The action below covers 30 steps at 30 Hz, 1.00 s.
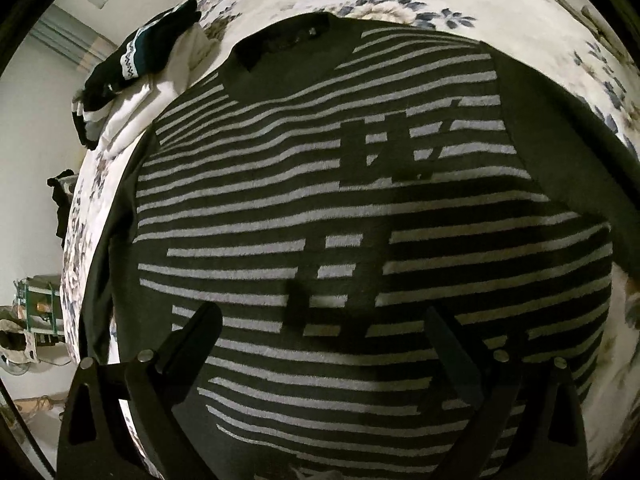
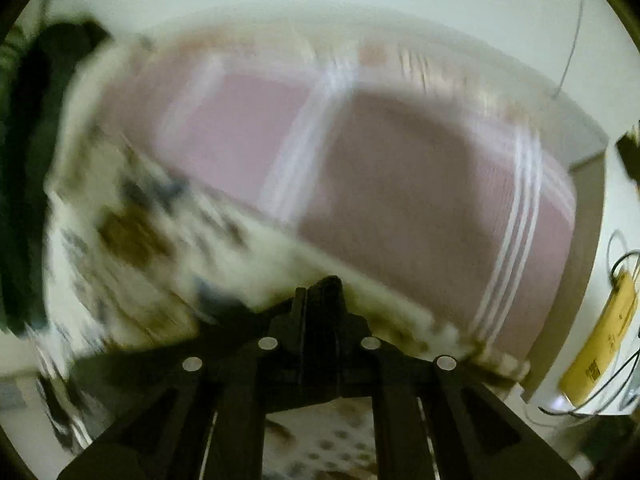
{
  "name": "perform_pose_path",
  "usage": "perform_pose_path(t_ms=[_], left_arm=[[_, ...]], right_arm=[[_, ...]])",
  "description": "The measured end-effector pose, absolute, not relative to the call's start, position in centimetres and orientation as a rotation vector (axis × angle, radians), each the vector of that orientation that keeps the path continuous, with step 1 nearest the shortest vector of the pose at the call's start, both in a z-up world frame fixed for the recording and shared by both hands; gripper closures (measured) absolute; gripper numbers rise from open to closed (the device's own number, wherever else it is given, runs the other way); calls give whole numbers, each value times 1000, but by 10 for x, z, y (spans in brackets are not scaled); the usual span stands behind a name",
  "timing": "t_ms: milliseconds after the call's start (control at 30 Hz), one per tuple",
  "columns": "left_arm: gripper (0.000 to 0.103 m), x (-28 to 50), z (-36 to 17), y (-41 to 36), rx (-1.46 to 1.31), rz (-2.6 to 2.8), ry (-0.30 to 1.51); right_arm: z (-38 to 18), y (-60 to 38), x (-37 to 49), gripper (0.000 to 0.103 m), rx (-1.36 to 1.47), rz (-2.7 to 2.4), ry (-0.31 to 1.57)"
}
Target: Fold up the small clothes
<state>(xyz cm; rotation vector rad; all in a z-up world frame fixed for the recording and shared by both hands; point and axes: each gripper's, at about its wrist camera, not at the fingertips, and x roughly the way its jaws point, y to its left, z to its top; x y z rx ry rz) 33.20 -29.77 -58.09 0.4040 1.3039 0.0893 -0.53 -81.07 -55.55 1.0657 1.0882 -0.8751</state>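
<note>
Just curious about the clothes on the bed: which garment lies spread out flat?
The dark grey striped sweater; the black-and-white clothes pile beyond it is bunched up.

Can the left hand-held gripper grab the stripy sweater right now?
Probably yes. The left hand-held gripper is open and pointing down over the striped sweater, which lies spread flat on the flowery bedspread. Nothing lies between its fingers and the fabric, so the way looks free.

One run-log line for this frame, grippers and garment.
left gripper: open above striped sweater | right gripper: shut, empty | sweater: flat on floral bedspread
</note>
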Motion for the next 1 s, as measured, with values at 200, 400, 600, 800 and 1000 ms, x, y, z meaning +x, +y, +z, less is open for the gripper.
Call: perform_pose_path(t_ms=[200,400,600,800,1000], left_arm=[[0,336,-582,-310,397,77,1303],[0,338,-581,-317,382,80,1312],[0,344,-590,-314,389,101,1326],[0,345,-593,-312,411,118,1330],[0,344,-589,-314,393,116,1336]], right_arm=[[-547,-869,11,72,1059,-960,1085],[-573,-858,-6,57,1231,-918,1035],[-621,-832,-9,56,1485,-808,855],[-607,-819,16,96,1366,-870,771],[-573,-808,16,95,1257,-897,839]])
